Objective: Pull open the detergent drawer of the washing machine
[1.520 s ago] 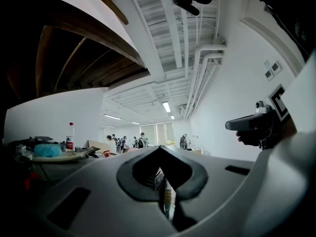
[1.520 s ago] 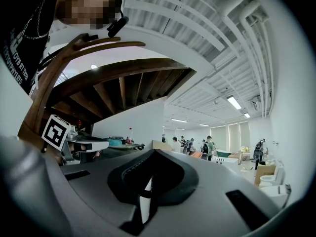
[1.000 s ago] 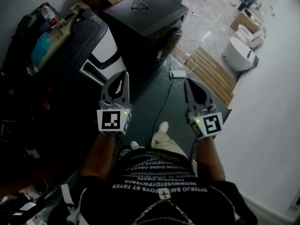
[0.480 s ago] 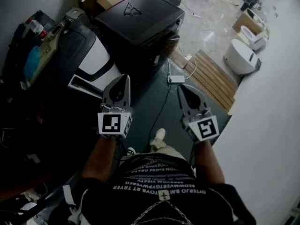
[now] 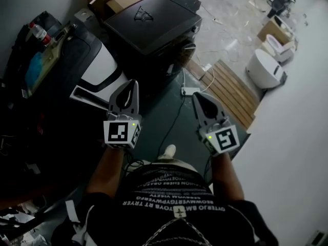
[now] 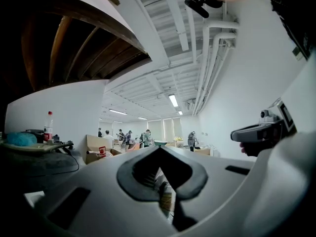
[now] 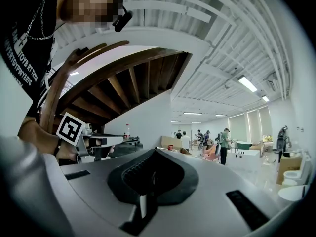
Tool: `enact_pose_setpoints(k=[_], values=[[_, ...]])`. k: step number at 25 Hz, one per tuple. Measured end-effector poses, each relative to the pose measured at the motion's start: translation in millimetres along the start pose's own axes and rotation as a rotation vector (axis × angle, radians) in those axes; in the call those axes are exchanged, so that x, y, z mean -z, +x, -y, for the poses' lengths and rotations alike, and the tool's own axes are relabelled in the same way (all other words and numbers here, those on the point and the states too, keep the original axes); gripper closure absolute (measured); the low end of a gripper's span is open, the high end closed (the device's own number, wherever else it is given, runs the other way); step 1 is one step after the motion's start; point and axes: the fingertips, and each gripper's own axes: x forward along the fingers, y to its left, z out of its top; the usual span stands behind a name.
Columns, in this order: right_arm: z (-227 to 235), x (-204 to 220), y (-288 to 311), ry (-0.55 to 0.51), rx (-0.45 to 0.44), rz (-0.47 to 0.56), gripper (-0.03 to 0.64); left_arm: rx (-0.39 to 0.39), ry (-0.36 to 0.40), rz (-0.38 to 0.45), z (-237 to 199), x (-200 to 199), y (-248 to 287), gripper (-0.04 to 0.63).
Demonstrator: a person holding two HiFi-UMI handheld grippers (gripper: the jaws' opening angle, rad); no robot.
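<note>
Head view: camera high on person's head, faces forward and steeply down. Own chest at bottom edge, left tool (image 5: 133,83) and right tool (image 5: 197,97) mid-frame, black machine (image 5: 154,22) and floor (image 5: 163,104) beyond.

Left gripper view: camera rides on tool, looks level along closed jaws. Jaws very near, filling lower half; right tool at right edge.

Right gripper view: same setup, left tool at left edge.

Both gripper views share far hall, ceiling (image 6: 163,58) and bottle (image 6: 49,125). Bottle also in head view, upper left.

Below me the floor (image 5: 159,127) is dark green, with wooden planks (image 5: 230,88) laid beside a white wall (image 5: 292,137). Overhead, strip lights (image 7: 248,84) cross a white ceiling (image 6: 163,14); windows (image 7: 254,125) glow far off.
</note>
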Motion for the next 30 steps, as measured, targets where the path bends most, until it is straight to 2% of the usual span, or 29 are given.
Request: enact_pose_setpoints(k=[8,15,23,30], values=[[34,3,-6,0.007,-0.043,-0.005,0.623,-0.034,0.010,-0.007,21,-6,14,0.592],[47,5,-2,-0.008,-0.055,-0.008,0.623,-0.051,0.007,-0.024,20,-2,20,0.592],[65,16,24,-0.021,-0.053,-0.008,0.623,-0.049,0.011,-0.043,8,9,39,0.592],[88,32,69,-0.047,-0.052,-0.050,0.623,-0.068,-0.033,-0.077,-18,36,76,0.592]])
